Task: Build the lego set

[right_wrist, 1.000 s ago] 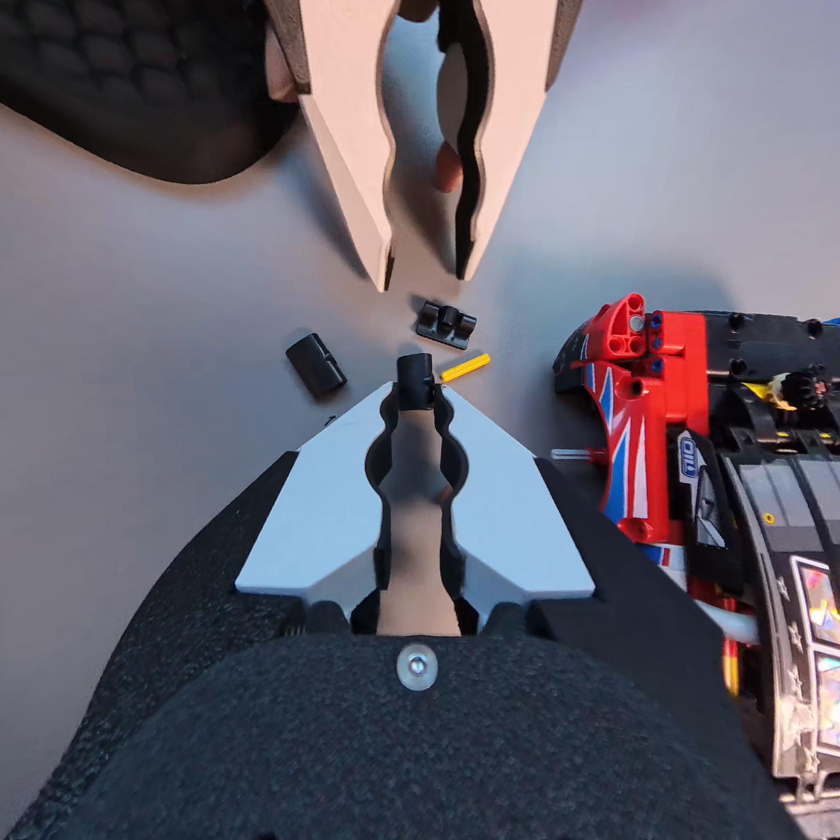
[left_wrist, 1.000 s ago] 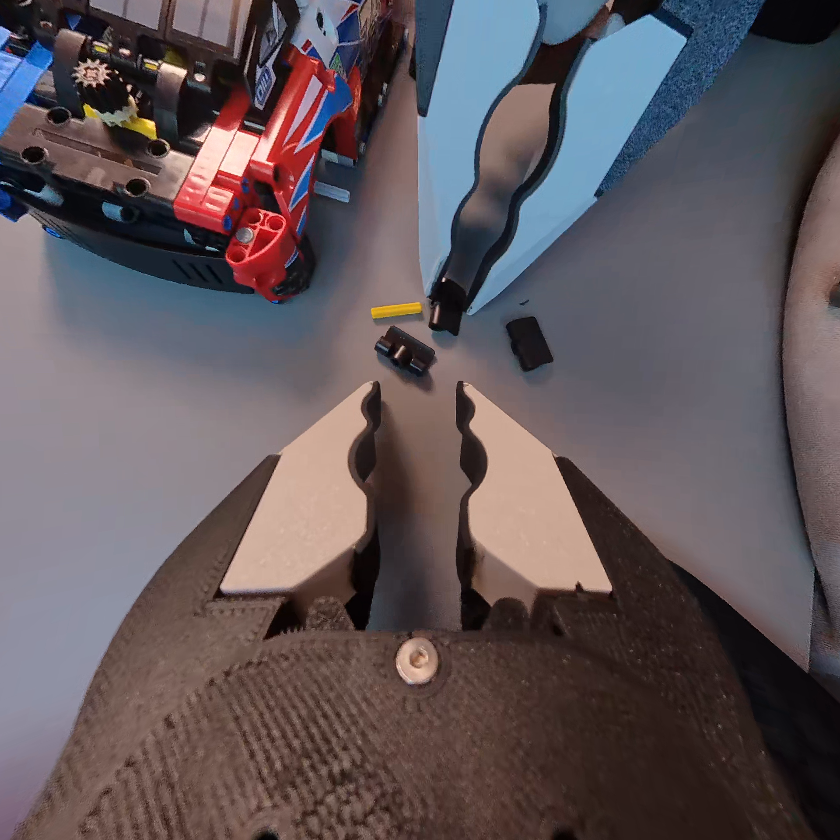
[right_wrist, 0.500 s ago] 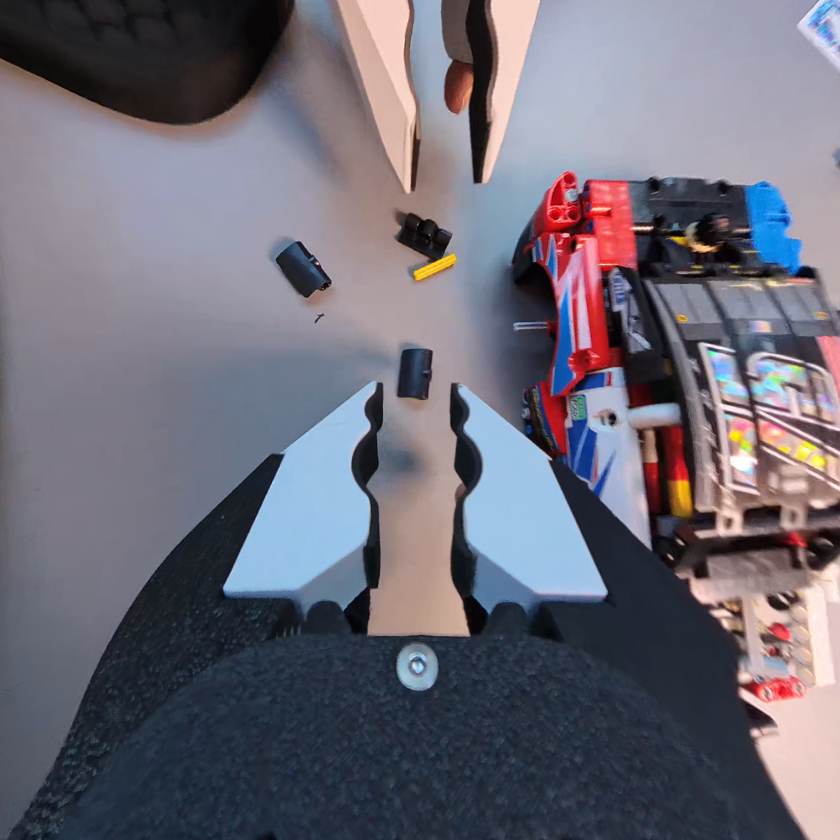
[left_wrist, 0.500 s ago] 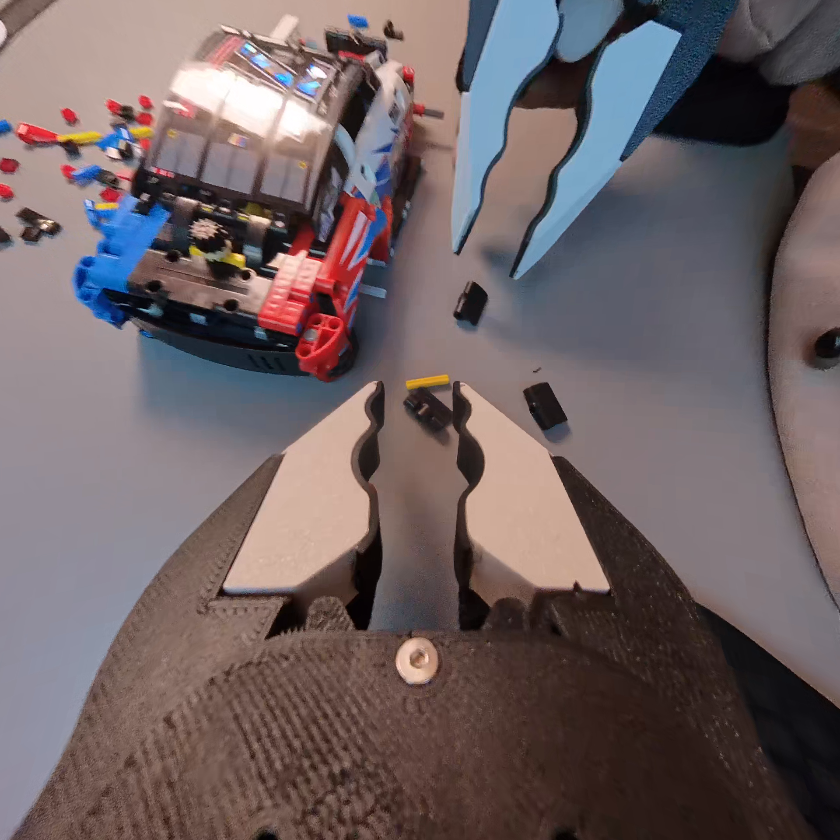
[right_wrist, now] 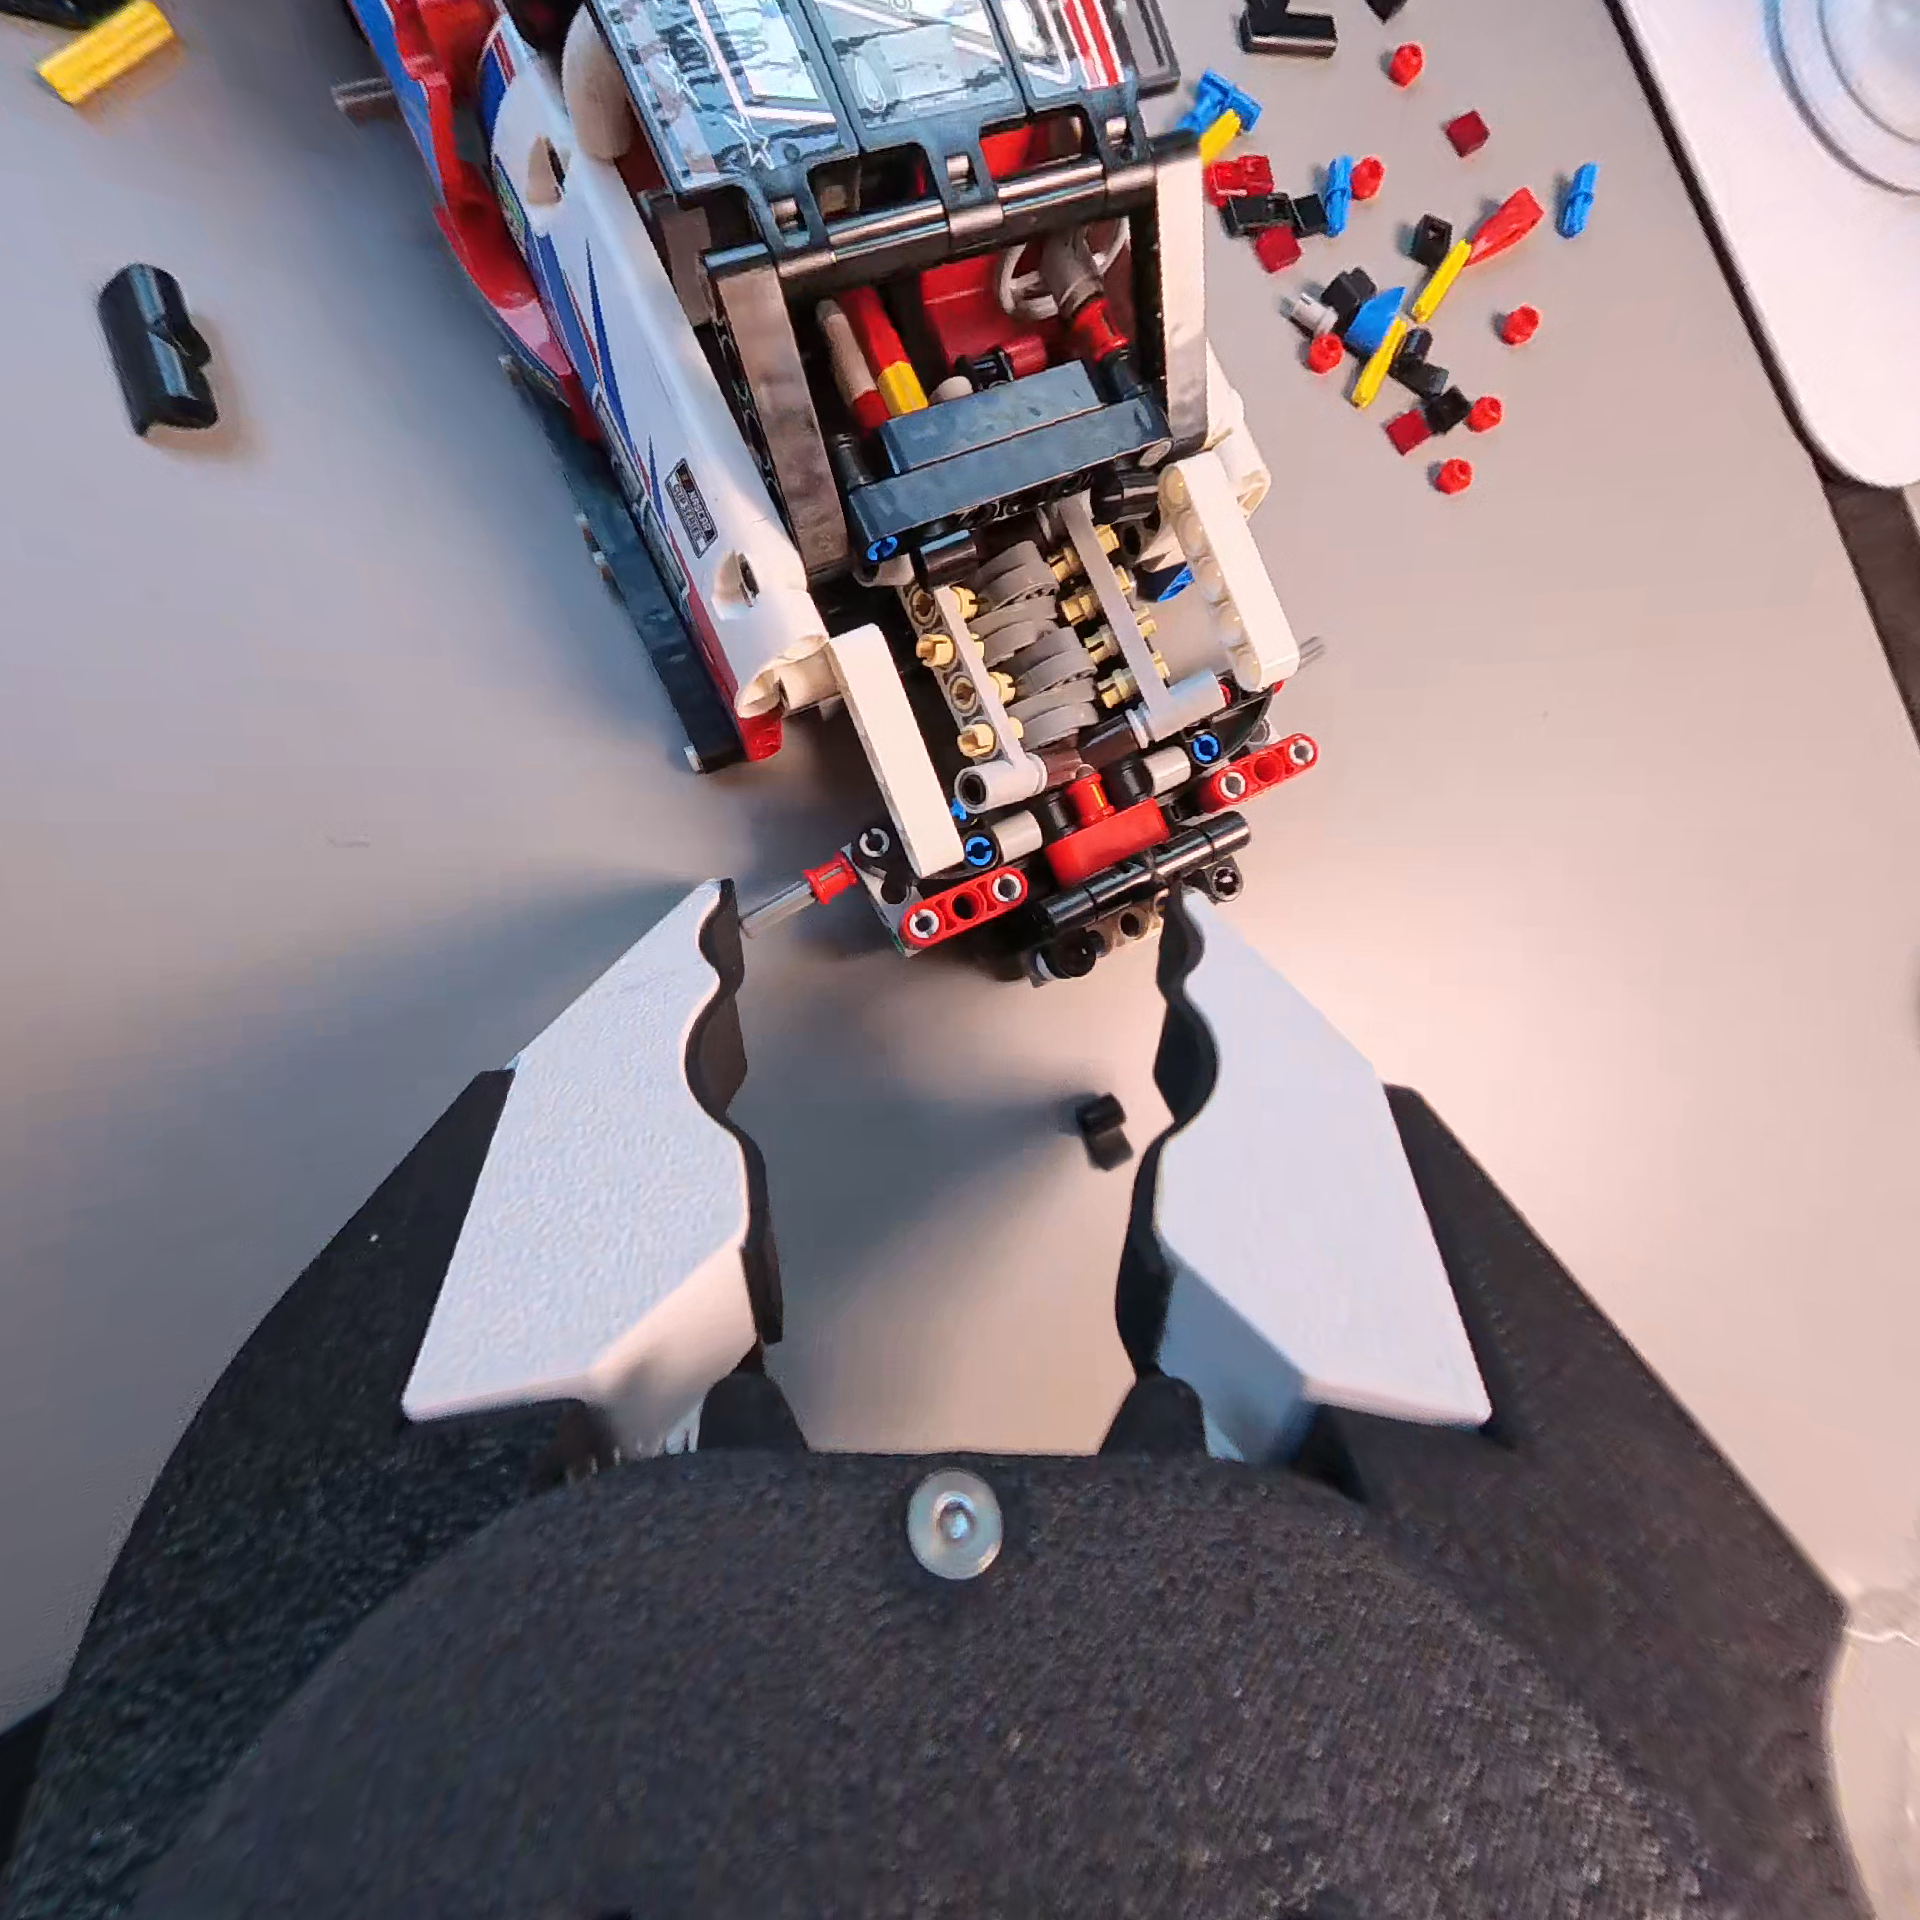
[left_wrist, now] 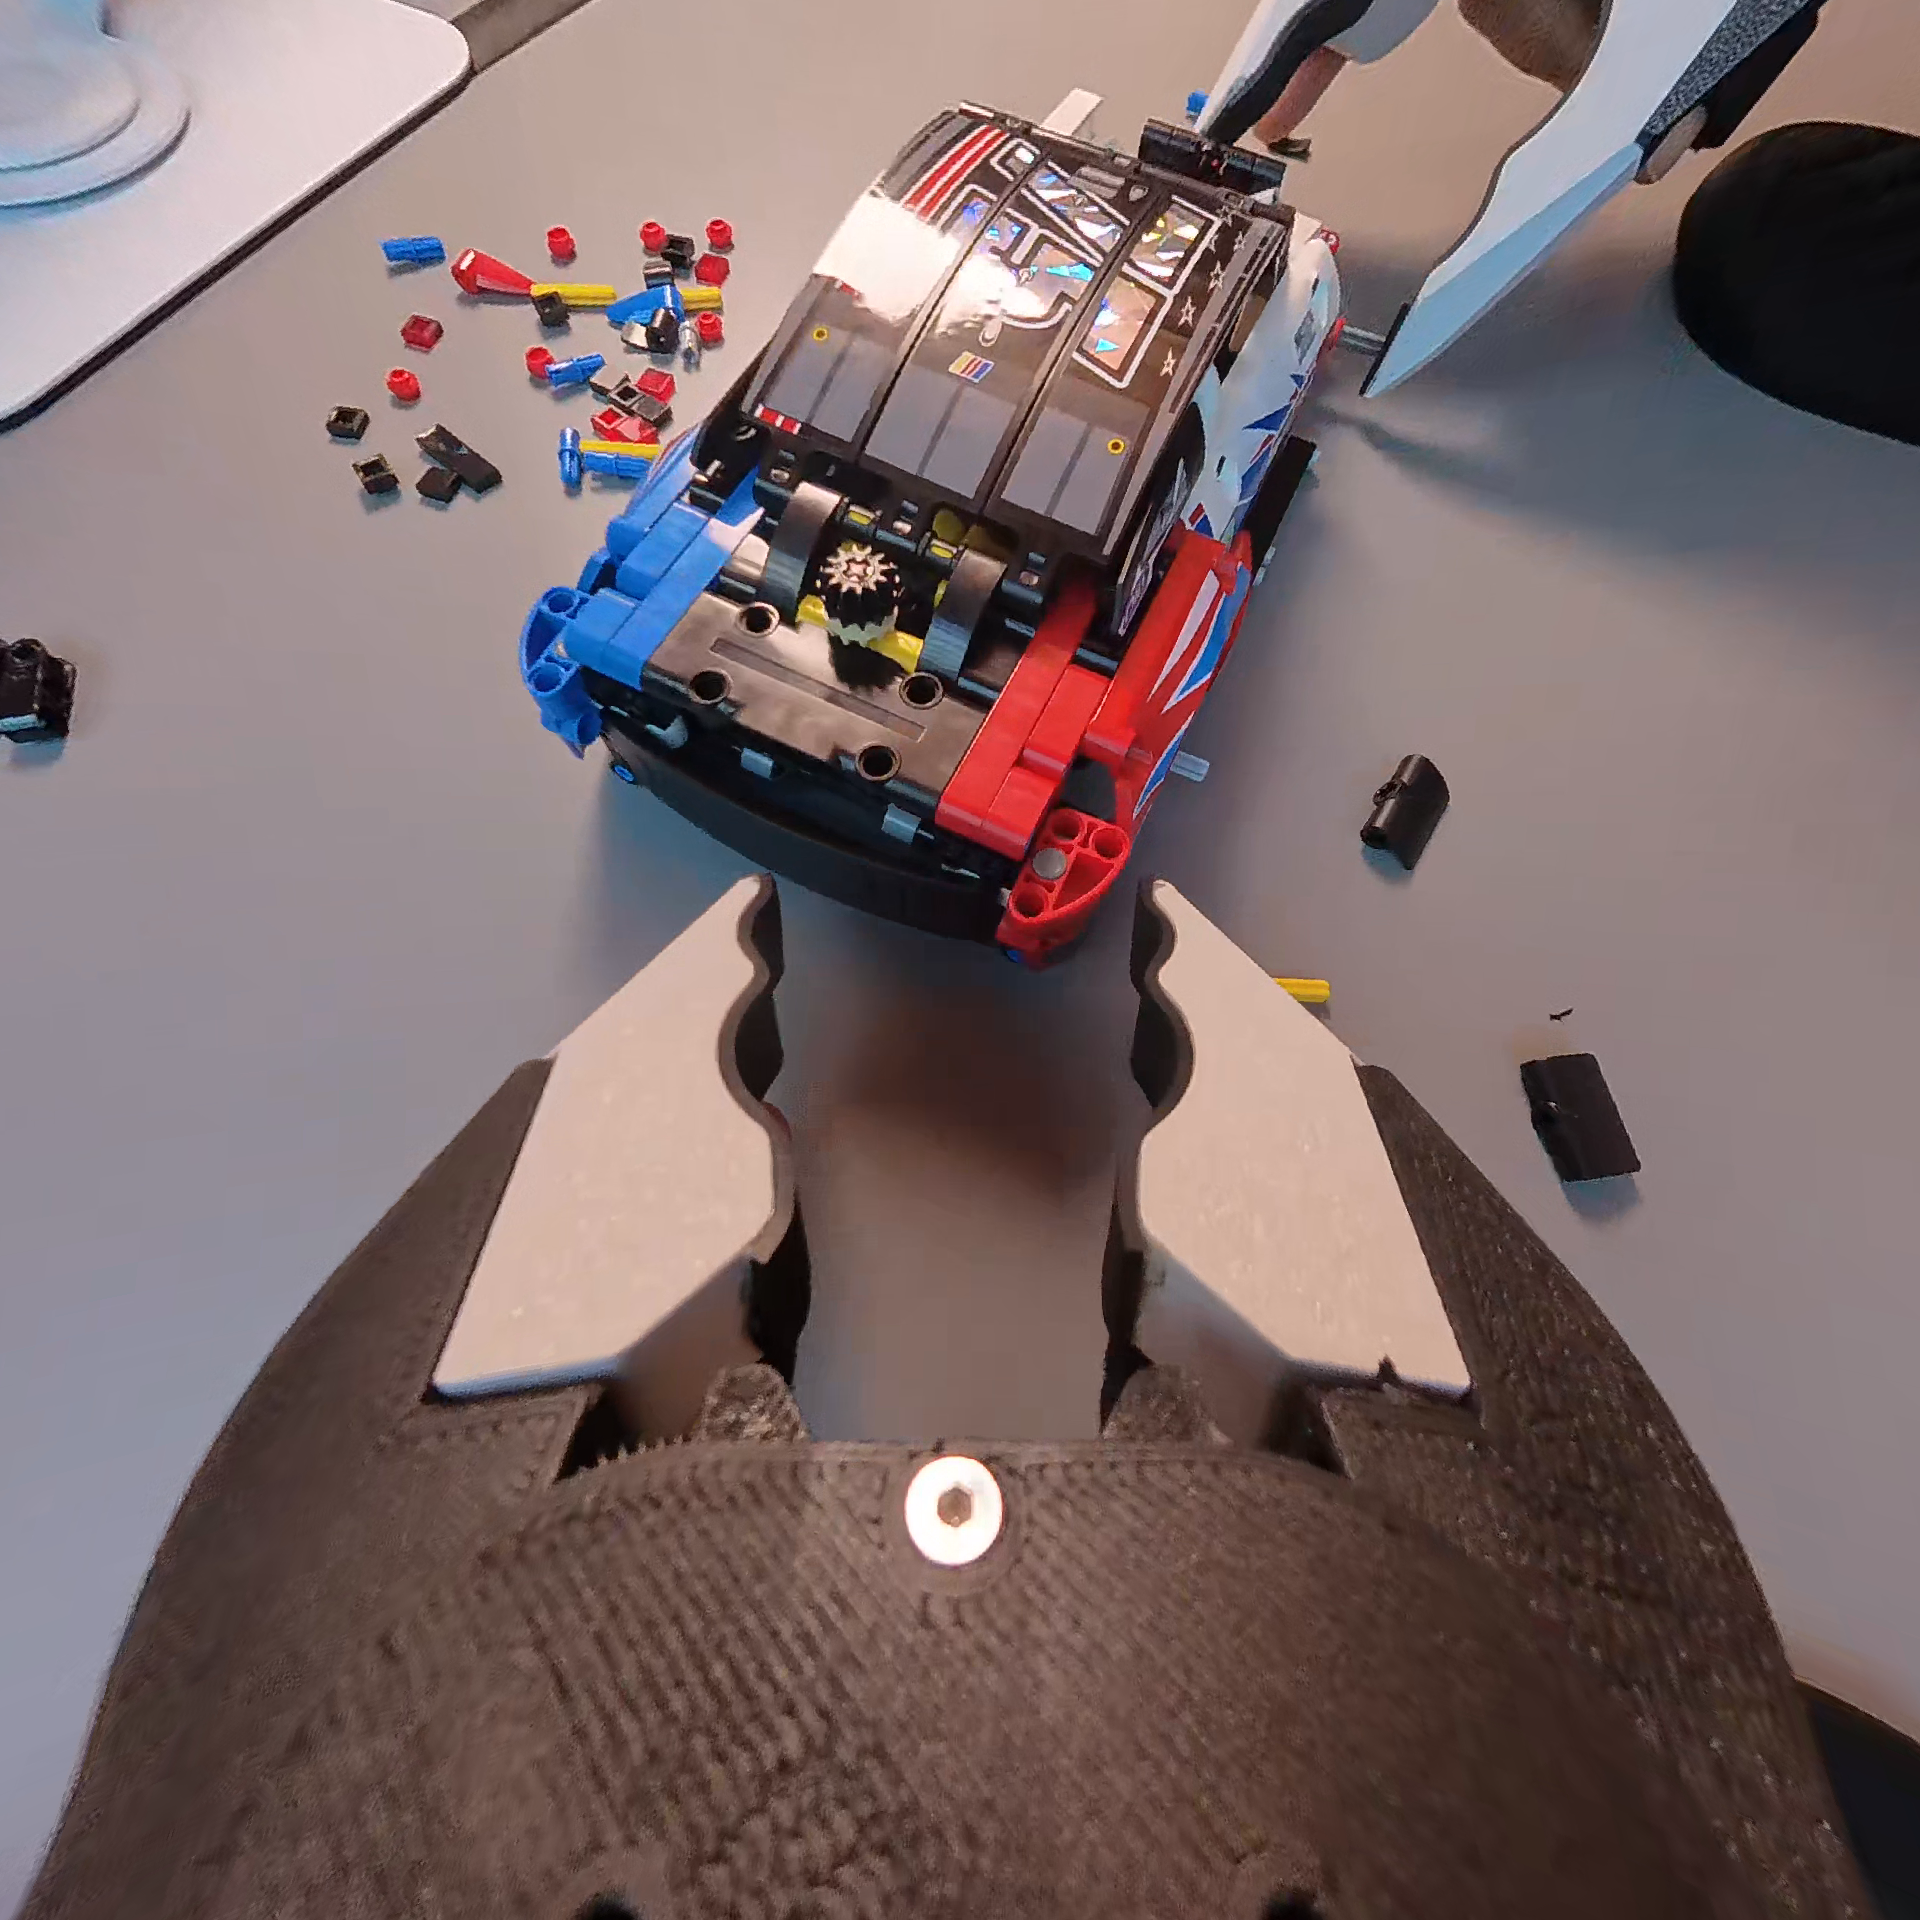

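The Lego car stands on the grey table with a black roof, a blue corner and a red corner. My left gripper is open and empty, its tips just short of the car's red-and-blue end. My right gripper is open and empty, its tips on either side of the car's opposite end, where grey gears and white beams show. It also shows in the left wrist view, at the car's far end. A small black piece lies on the table between the right fingers.
Two black connectors and a yellow axle lie right of the car. Several loose red, blue, yellow and black pieces lie to its left, and a black part farther left. A white pad lies at the far left. The gap from one gripper's tips to the other's is roughly 20 cm. It is some 5 cm from my right tips to the small black piece.
My right gripper let go of the black connector and moved to the car's far end. My left gripper left the small parts for the car's near end. Both opened wider.
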